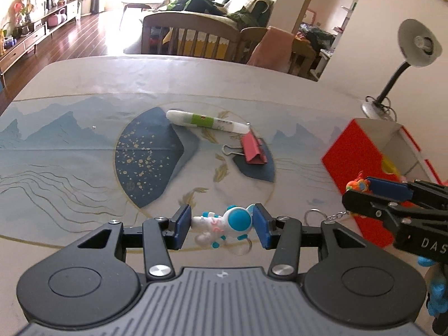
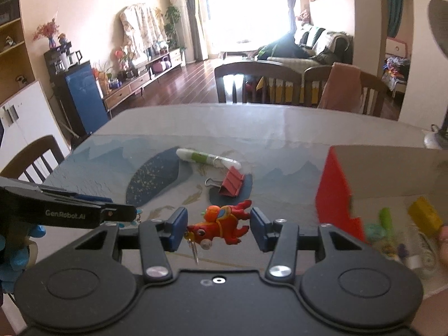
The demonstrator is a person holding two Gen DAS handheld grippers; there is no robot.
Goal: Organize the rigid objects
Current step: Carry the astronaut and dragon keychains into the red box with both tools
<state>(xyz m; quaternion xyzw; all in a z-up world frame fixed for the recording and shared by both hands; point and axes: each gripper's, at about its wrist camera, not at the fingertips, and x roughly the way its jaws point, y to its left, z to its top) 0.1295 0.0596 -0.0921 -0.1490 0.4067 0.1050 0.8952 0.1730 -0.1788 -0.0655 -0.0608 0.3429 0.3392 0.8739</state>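
Tilting down | left gripper (image 1: 222,228) clamps astronaut keychain (image 1: 224,225) | right gripper (image 2: 218,228) clamps red figure keychain (image 2: 221,225)

The box (image 2: 392,173) runs off the right edge; its contents (image 2: 397,238) are blurred. The lamp (image 2: 439,22) is cropped.

Both cams sit on grippers, look fwd and down along the fingers, close above the table (image 1: 70,78). Shared: pen (image 1: 207,121), clip (image 1: 253,150), red box (image 2: 334,193), chairs, sofa.
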